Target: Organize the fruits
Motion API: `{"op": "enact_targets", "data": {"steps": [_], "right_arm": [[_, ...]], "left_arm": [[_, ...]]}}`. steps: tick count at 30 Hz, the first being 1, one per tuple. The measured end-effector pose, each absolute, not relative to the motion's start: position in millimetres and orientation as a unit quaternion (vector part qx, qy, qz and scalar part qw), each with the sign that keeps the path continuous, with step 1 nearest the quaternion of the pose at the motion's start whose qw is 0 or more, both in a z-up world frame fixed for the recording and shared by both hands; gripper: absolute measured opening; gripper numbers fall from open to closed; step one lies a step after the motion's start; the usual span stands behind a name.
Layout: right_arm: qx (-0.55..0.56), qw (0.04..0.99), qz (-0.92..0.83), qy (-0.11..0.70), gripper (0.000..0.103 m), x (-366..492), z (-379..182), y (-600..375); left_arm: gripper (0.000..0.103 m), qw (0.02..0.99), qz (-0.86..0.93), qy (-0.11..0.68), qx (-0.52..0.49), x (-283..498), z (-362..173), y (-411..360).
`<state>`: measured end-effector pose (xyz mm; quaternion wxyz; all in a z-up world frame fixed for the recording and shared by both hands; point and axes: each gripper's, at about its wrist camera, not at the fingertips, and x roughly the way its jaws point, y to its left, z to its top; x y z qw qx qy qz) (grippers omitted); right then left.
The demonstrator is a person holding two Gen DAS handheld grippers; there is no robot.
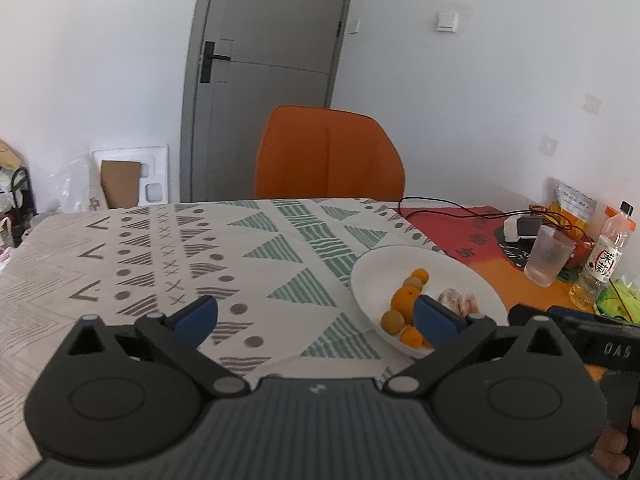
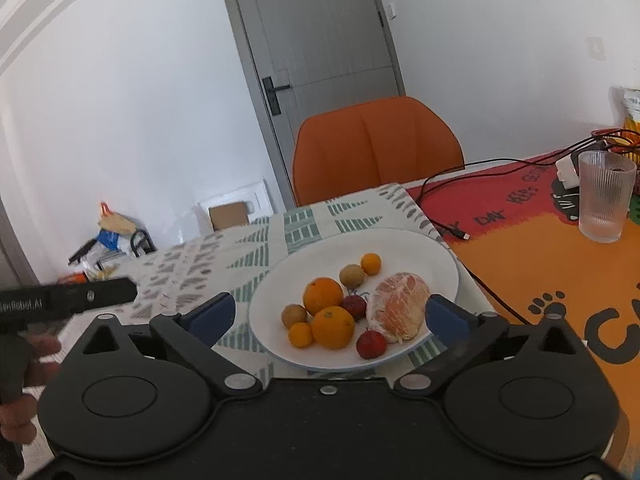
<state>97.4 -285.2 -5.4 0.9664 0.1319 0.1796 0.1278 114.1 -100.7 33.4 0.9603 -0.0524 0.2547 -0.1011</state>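
A white plate (image 2: pixel 400 236) on the patterned tablecloth holds several fruits: two oranges (image 2: pixel 323 295), small kumquats (image 2: pixel 371 263), brown longans (image 2: pixel 352 275), red fruits (image 2: pixel 371 344) and a peeled pomelo (image 2: pixel 400 312). My right gripper (image 2: pixel 329 316) hovers just in front of the plate, open, with its blue fingers wide on either side and touching nothing. My left gripper (image 1: pixel 316 316) is open over the cloth, left of the plate (image 1: pixel 400 256). Its right finger (image 1: pixel 434 320) hides part of an orange (image 1: pixel 406 300). Nothing is held.
An orange chair (image 2: pixel 376 148) stands at the table's far side before a grey door. Right of the plate lie a red-orange mat (image 2: pixel 540 248), a ribbed glass (image 2: pixel 604 196), a black cable (image 2: pixel 448 184), a charger and a bottle (image 1: pixel 608 252). A hand (image 2: pixel 36 360) grips the other tool's handle.
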Motion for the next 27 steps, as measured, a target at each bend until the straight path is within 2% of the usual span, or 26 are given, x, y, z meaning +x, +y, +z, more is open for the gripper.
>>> {"op": "enact_targets", "data": {"steps": [18,27], "right_arm": [[0.129,0.971,0.106,0.171,0.103,72,14,-275],[0.128,0.969,0.116,0.175,0.103,59,20,-264]], "left_arm": [[0.103,0.969,-0.03,0.238,-0.063,69,47,-53],[0.103,0.965,-0.004,0.254,-0.066,51,41,-36]]}}
